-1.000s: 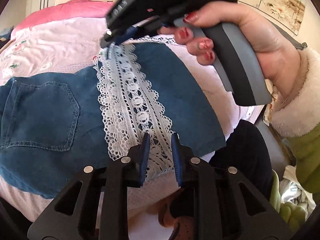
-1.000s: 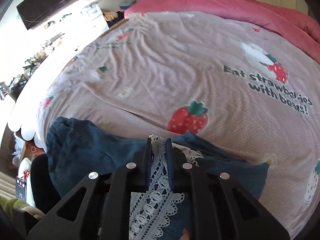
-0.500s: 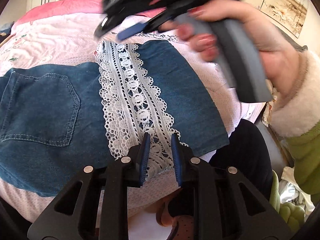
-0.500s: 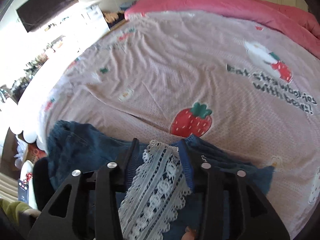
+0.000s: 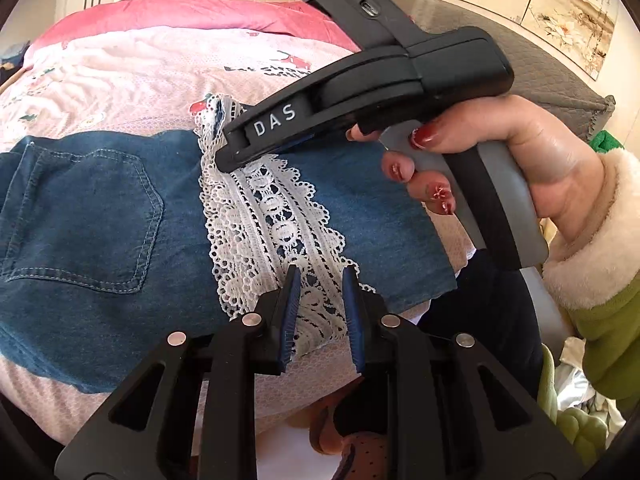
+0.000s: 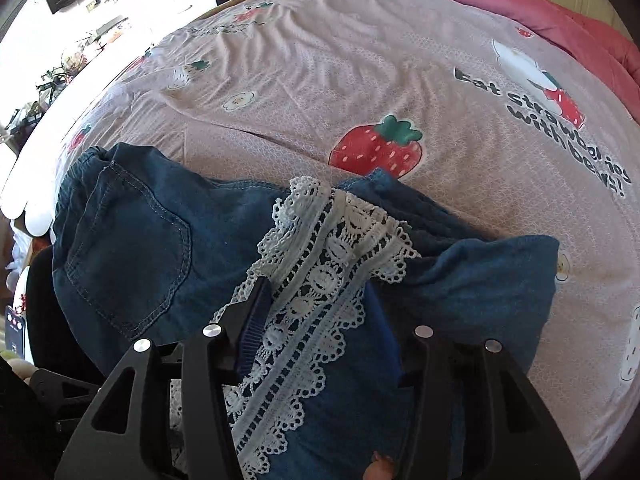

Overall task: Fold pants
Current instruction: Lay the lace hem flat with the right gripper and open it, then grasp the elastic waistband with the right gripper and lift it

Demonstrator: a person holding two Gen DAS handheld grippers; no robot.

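Lying folded on the bed [image 6: 304, 80], lace hem over the pocket end, the pants [image 5: 100, 216] look nearly done, with both grippers' fingers apart: left [image 5: 320, 312] narrowly, right [image 6: 320, 320] wide, holding nothing.

Bright daylight, blown-out glare upper left, sharp focus, fisheye-warped edges.

Folded denim pants [image 5: 100, 216] on the bed

Blue jeans lie flat at the bed's near edge, back pocket [image 5: 84, 216] facing up; a white lace trim band [image 5: 272, 232] runs across the folded leg laid on top.
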